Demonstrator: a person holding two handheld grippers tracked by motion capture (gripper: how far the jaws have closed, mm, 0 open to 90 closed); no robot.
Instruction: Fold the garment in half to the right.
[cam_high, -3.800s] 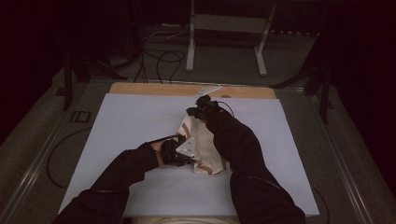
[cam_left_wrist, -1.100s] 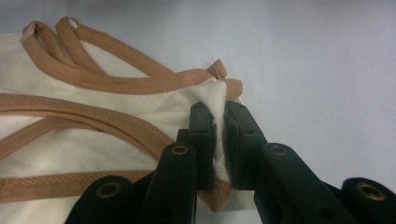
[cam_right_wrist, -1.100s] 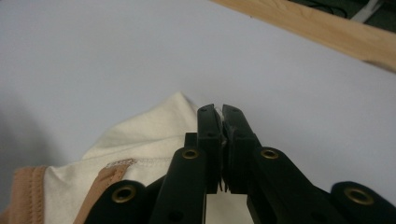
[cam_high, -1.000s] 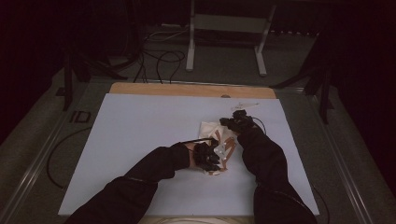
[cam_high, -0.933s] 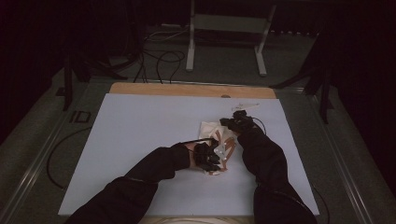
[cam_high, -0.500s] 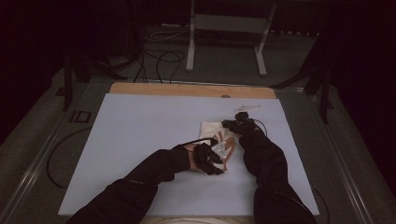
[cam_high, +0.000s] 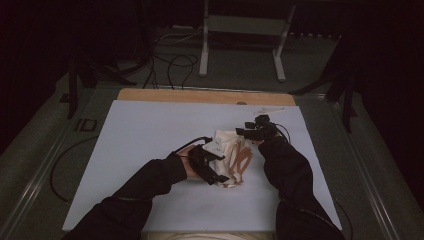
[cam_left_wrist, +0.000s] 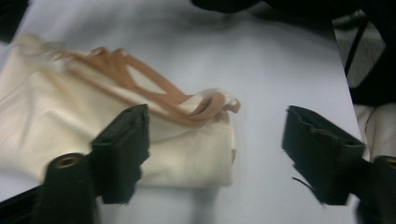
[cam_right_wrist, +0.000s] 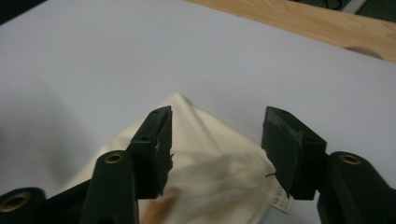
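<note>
As both tools' jaws have just opened, the folded cloth bag (cam_high: 231, 156) lies free

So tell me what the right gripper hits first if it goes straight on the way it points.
Likely the cream folded cloth bag: it lies just beyond the right gripper, whose open fingers frame its corner. Past that, only the white table cover. Depth is hard to judge.

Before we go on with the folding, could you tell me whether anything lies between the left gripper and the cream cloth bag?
Nothing visible does: the left gripper hangs open right over the folded cream bag, jaws just opened, only bare white table around.
</note>
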